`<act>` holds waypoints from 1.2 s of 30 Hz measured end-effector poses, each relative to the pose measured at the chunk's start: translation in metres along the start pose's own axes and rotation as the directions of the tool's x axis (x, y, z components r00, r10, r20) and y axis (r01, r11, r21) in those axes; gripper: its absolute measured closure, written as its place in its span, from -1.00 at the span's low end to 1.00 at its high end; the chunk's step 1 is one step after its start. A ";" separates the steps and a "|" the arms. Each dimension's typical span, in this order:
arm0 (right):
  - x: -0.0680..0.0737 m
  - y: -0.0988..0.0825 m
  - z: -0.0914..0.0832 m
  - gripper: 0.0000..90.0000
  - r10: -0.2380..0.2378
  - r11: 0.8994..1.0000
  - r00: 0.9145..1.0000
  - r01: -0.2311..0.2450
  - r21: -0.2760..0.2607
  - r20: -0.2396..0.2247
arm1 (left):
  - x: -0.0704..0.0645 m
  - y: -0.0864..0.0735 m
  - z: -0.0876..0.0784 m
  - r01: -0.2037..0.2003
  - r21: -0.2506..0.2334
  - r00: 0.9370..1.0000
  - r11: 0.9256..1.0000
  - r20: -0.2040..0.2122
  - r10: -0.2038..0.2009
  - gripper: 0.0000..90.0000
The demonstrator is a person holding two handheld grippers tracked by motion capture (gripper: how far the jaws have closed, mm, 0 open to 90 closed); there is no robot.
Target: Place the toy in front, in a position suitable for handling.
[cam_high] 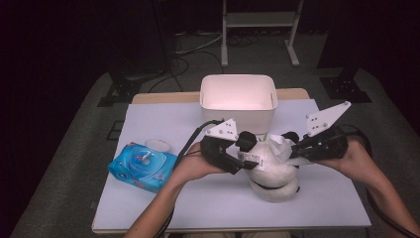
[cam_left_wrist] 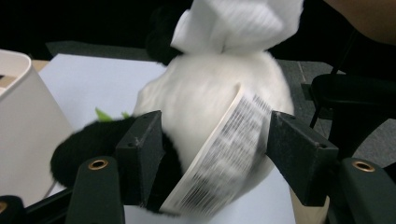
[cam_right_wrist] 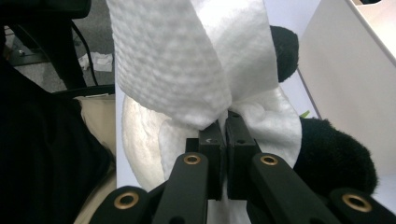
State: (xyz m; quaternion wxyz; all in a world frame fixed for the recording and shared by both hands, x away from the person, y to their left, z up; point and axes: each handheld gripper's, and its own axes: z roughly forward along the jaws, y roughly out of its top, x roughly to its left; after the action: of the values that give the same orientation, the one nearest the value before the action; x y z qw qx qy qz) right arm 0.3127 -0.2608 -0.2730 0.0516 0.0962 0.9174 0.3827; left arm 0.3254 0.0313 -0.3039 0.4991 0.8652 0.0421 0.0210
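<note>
On the white-covered desk (cam_high: 163,198), the biggest thing was a white bin (cam_high: 238,99) at the far edge, with a blue pack of wet wipes (cam_high: 141,166) lying at the left. Between the two hands, near the front edge, lay a plush panda (cam_high: 272,173), white-bodied with black limbs, its printed label (cam_left_wrist: 224,154) hanging loose. The step in hand appeared to be wiping the toy. The right hand-held gripper (cam_right_wrist: 226,122) had its jaws pressed together on a white wipe (cam_right_wrist: 187,60), pinching it against the panda's top. The left hand-held gripper (cam_left_wrist: 215,144) stood spread on either side of the panda's body and label, its pads not visibly pressing, so it was steadying at most. The next move probably called for a firmer left hold while the right dragged the wipe across the fur.
</note>
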 end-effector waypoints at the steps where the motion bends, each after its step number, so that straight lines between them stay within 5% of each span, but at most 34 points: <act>1: 0.000 -0.001 -0.001 0.94 0.002 1.000 1.000 -0.002 -0.001 -0.002 | 0.000 -0.002 0.001 0.006 -0.003 1.000 1.000 0.002 -0.006 -0.24; 20: 0.003 -0.024 -0.013 0.94 0.026 0.999 1.000 -0.026 -0.024 0.000 | 0.016 -0.034 0.023 0.062 0.028 0.997 0.998 0.049 -0.064 -0.37; 29: 0.003 -0.027 -0.015 0.93 0.025 0.999 1.000 -0.025 -0.019 -0.011 | 0.023 -0.035 0.040 0.069 0.018 0.991 0.997 0.112 -0.071 -0.50; 36: 0.001 -0.025 -0.016 0.93 0.034 0.999 0.999 -0.034 -0.037 -0.008 | 0.020 -0.027 0.038 0.059 -0.001 0.990 0.998 0.127 -0.058 -0.06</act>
State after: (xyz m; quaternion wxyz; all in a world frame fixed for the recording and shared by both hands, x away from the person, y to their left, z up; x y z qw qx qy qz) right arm 0.3056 -0.2888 -0.2796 0.0437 0.1095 0.9084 0.4010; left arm 0.3466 0.0142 -0.3464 0.5035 0.8619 0.0356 -0.0485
